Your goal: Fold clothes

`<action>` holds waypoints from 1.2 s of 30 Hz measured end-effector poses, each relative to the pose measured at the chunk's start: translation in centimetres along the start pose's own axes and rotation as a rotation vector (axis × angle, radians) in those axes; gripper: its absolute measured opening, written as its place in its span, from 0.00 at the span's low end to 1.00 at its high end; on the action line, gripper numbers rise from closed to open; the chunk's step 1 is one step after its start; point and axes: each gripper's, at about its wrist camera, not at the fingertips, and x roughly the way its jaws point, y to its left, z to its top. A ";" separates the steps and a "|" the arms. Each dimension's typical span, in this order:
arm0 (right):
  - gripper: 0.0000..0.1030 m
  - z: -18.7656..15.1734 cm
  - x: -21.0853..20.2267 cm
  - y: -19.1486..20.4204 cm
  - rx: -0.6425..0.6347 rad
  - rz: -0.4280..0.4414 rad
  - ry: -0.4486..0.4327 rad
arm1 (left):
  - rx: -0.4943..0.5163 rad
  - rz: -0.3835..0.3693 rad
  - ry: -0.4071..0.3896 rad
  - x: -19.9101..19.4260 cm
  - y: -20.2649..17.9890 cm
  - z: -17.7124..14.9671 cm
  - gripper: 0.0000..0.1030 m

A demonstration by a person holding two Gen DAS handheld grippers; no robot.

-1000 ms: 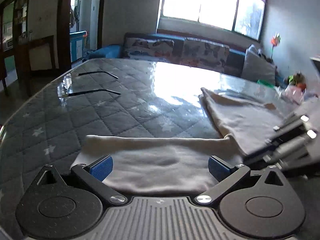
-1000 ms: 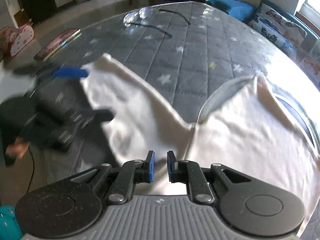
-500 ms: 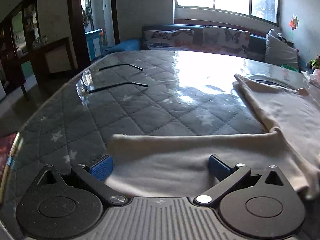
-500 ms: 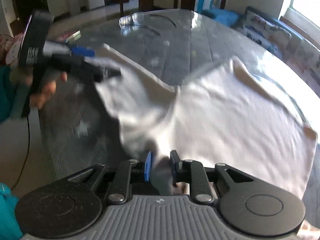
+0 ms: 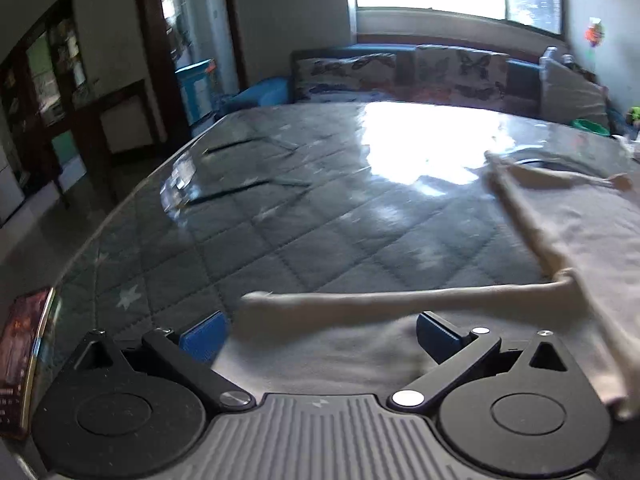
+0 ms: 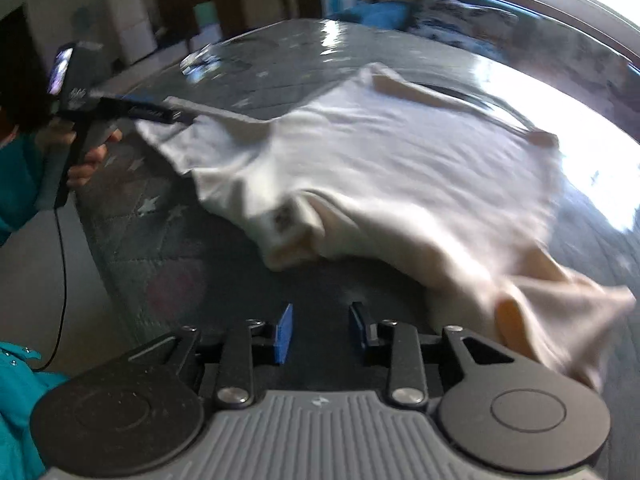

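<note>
On the left, the left gripper [image 5: 318,330] holds its blue-padded fingers spread wide, a sleeve of the cream soft-knit shirt [image 6: 384,160] lying between them, ungripped. That sleeve runs crosswise to the fingers, along the near left edge of the grey star-quilted mattress under clear plastic [image 5: 320,216]. The shirt's body spreads rightward towards the near right corner. The right gripper [image 6: 320,332] hovers with its fingers parted and holding nothing, the crumpled near hem just ahead and to its right. The left one is probably nearer a grasp. A small mark near the hem is unreadable.
</note>
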 end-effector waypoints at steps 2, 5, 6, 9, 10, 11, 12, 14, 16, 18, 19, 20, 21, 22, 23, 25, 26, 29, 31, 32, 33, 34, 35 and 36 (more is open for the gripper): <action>0.31 -0.8 -1.4 -1.7 0.053 -0.036 -0.027 | 0.027 -0.045 -0.027 -1.1 -1.5 0.5 1.00; 0.32 -1.9 -3.3 -4.7 0.143 -0.111 -0.067 | 0.086 -0.135 -0.072 -2.8 -4.8 1.3 1.00; 0.32 -2.3 -3.7 -5.6 0.170 -0.139 -0.076 | 0.106 -0.170 -0.080 -3.3 -6.0 1.5 1.00; 0.32 -3.6 -4.7 -8.8 0.287 -0.185 -0.107 | 0.186 -0.302 -0.101 -4.7 -10.0 1.7 1.00; 0.32 -4.0 -5.1 -9.9 0.328 -0.198 -0.117 | 0.212 -0.341 -0.106 -5.2 -11.3 1.7 1.00; 0.33 -4.5 -5.3 -10.7 0.356 -0.206 -0.124 | 0.241 -0.385 -0.110 -5.6 -12.6 1.6 1.00; 0.33 -4.9 -5.5 -11.0 0.360 -0.204 -0.128 | 0.272 -0.421 -0.110 -6.0 -13.9 1.4 1.00; 0.33 -5.3 -5.5 -10.9 0.343 -0.197 -0.134 | 0.335 -0.473 -0.100 -6.4 -16.3 0.9 1.00; 0.36 -5.4 -5.1 -10.2 0.299 -0.206 -0.138 | 0.394 -0.493 -0.089 -6.5 -18.2 0.3 1.00; 0.36 -5.3 -4.6 -9.6 0.260 -0.233 -0.142 | 0.423 -0.500 -0.078 -6.6 -19.1 -0.4 1.00; 0.35 -5.3 -4.3 -9.5 0.252 -0.237 -0.147 | 0.434 -0.504 -0.072 -6.6 -19.5 -0.7 1.00; 0.34 -5.3 -4.1 -9.5 0.252 -0.234 -0.151 | 0.442 -0.509 -0.065 -6.7 -19.8 -1.0 1.00; 0.34 -5.2 -4.0 -9.6 0.254 -0.231 -0.155 | 0.447 -0.515 -0.055 -6.7 -20.1 -1.2 1.00; 0.29 -5.1 -3.9 -9.6 0.258 -0.229 -0.159 | 0.458 -0.512 -0.052 -6.7 -20.3 -1.6 1.00; 0.18 -5.1 -3.8 -9.7 0.261 -0.228 -0.163 | 0.473 -0.501 -0.055 -6.6 -20.5 -1.9 1.00; 0.10 -4.8 -3.9 -10.1 0.281 -0.225 -0.190 | 0.500 -0.477 -0.061 -6.6 -20.8 -2.4 0.97; 0.07 -4.7 -4.3 -10.4 0.297 -0.226 -0.211 | 0.508 -0.472 -0.059 -6.5 -20.8 -2.6 0.92; 0.04 -4.4 -5.5 -11.4 0.346 -0.237 -0.277 | 0.510 -0.471 -0.036 -6.1 -20.6 -2.7 0.81; 0.03 -4.1 -6.4 -12.1 0.373 -0.251 -0.314 | 0.511 -0.471 -0.028 -5.9 -20.4 -2.8 0.71; 0.03 -4.0 -6.8 -12.4 0.379 -0.269 -0.329 | 0.511 -0.471 -0.022 -5.8 -20.3 -2.7 0.61; 0.03 -3.8 -7.3 -12.8 0.387 -0.296 -0.349 | 0.510 -0.477 -0.013 -5.8 -20.1 -2.7 0.50; 0.02 -3.7 -7.8 -13.3 0.398 -0.318 -0.367 | 0.508 -0.487 -0.003 -5.7 -19.9 -2.7 0.48; 0.02 -3.6 -8.1 -13.6 0.407 -0.330 -0.377 | 0.508 -0.491 0.002 -5.6 -19.8 -2.7 0.46; 0.02 -3.6 -8.3 -13.9 0.414 -0.336 -0.379 | 0.509 -0.489 0.002 -5.7 -19.6 -2.7 0.43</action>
